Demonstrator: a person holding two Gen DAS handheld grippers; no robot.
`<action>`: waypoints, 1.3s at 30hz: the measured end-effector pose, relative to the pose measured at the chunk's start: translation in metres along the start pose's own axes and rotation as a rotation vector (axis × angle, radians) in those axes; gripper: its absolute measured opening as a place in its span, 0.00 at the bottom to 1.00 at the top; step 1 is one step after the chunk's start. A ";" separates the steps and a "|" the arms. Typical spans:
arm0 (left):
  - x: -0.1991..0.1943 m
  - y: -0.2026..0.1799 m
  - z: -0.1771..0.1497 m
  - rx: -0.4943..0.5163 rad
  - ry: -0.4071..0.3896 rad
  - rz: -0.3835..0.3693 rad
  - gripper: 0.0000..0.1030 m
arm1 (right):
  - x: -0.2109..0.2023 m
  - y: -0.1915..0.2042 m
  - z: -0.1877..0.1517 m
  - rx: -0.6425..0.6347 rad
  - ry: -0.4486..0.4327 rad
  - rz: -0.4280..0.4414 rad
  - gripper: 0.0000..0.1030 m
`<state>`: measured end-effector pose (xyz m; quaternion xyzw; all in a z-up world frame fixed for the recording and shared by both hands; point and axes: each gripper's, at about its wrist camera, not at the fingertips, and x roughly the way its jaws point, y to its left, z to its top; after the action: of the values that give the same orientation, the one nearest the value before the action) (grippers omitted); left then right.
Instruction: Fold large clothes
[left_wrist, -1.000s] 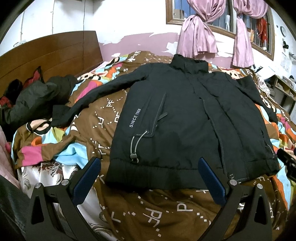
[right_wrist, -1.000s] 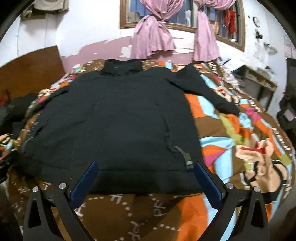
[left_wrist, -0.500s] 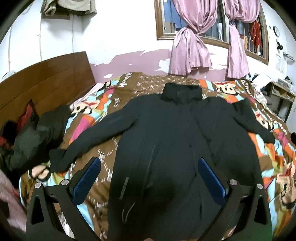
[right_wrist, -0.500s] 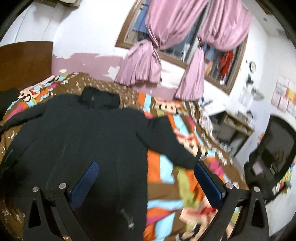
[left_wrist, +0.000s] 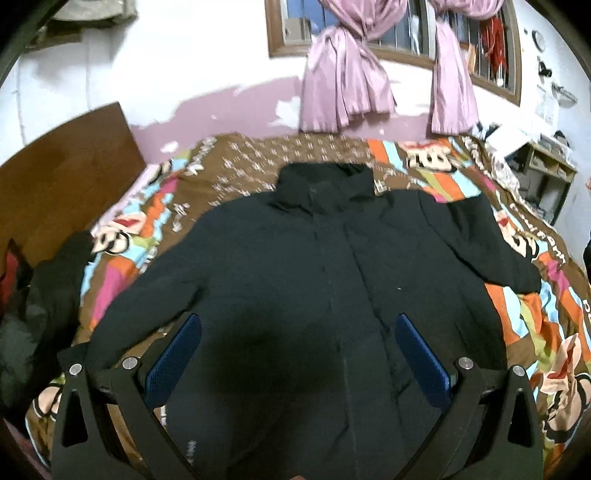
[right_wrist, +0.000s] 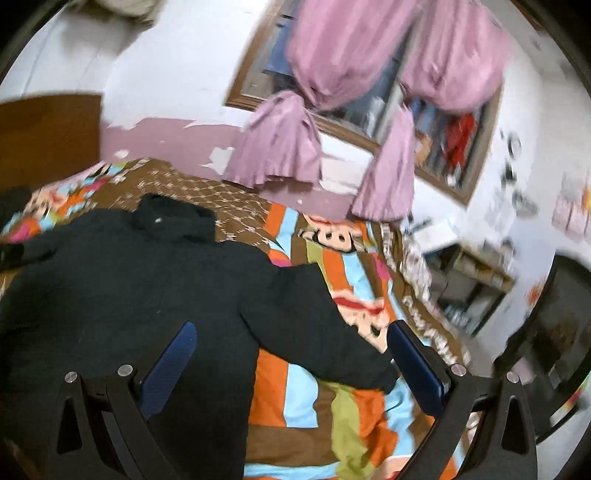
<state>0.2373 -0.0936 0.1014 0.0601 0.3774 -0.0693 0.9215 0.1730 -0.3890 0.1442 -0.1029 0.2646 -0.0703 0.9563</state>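
A large black jacket (left_wrist: 295, 280) lies flat, front up, on the bed with both sleeves spread out. My left gripper (left_wrist: 295, 354) is open and empty, hovering above the jacket's lower body. In the right wrist view the jacket (right_wrist: 122, 280) fills the left side and its right sleeve (right_wrist: 317, 332) runs out over the bedspread. My right gripper (right_wrist: 291, 358) is open and empty above that sleeve, with the cuff near its right finger (right_wrist: 413, 365).
A bright patterned bedspread (left_wrist: 524, 317) covers the bed. A wooden headboard (left_wrist: 55, 184) and a pile of dark clothes (left_wrist: 37, 306) are at the left. A shelf unit (right_wrist: 472, 291) stands right of the bed. Pink curtains (left_wrist: 347, 88) hang behind.
Both grippers have risen from the hem and moved forward over the jacket. The right one has swung right toward the right sleeve. Both stay open.
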 end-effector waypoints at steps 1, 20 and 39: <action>0.010 -0.003 0.005 0.001 0.025 -0.006 0.99 | 0.007 -0.011 0.000 0.045 0.015 0.010 1.00; 0.210 -0.122 0.076 -0.020 0.100 -0.261 0.99 | 0.209 -0.188 -0.112 0.926 0.436 0.063 1.00; 0.305 -0.218 0.068 0.134 0.171 -0.314 0.99 | 0.264 -0.228 -0.183 1.390 0.282 0.201 0.10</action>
<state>0.4618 -0.3437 -0.0782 0.0673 0.4536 -0.2318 0.8579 0.2843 -0.6892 -0.0860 0.5652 0.2878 -0.1469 0.7590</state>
